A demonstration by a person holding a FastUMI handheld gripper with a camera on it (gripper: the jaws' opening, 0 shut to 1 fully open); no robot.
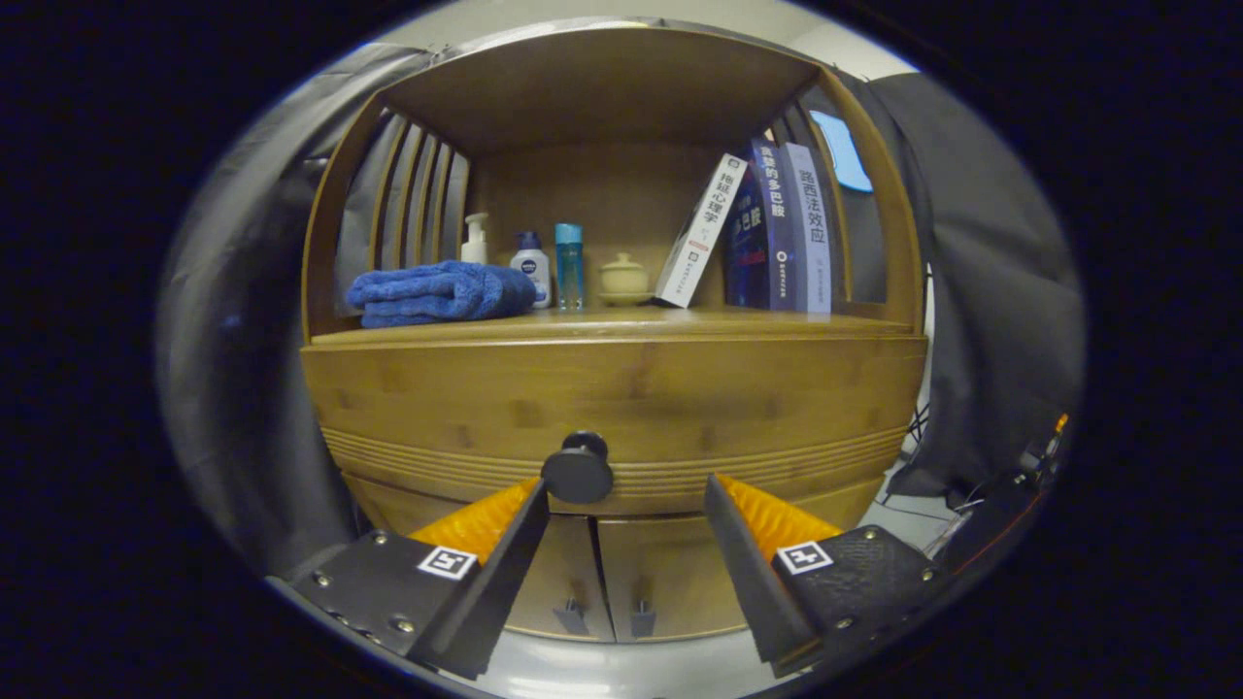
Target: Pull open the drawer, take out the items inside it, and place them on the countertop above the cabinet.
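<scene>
Tongs: the tongs stand spread apart with nothing between the fingers; the left fingertip is just beside the drawer knob, whether touching it or only in front of it cannot be told; the right fingertip is well clear of the knob.
Drawer: the wooden drawer front sits closed, flush in the cabinet, right under the counter; its lower part carries a band of grooves.
Drawer knob: a round dark knob sticks out from the low middle of the drawer front, nearer the left finger than the right.
Drawer contents: hidden behind the closed front.
Counter: the wooden counter above the drawer lies inside an open niche with slatted sides.
Towel: a folded blue towel lies at the left of the counter.
Bottles: a white pump bottle, a white bottle with a blue cap and a slim clear blue bottle stand in a row behind and beside the towel.
Jar: a small cream lidded jar stands on a saucer near the middle.
Books: three books stand at the right, the white one leaning against the other two.
Cabinet doors: two lower doors with small handles meet below the drawer, seen between the fingers.
</scene>
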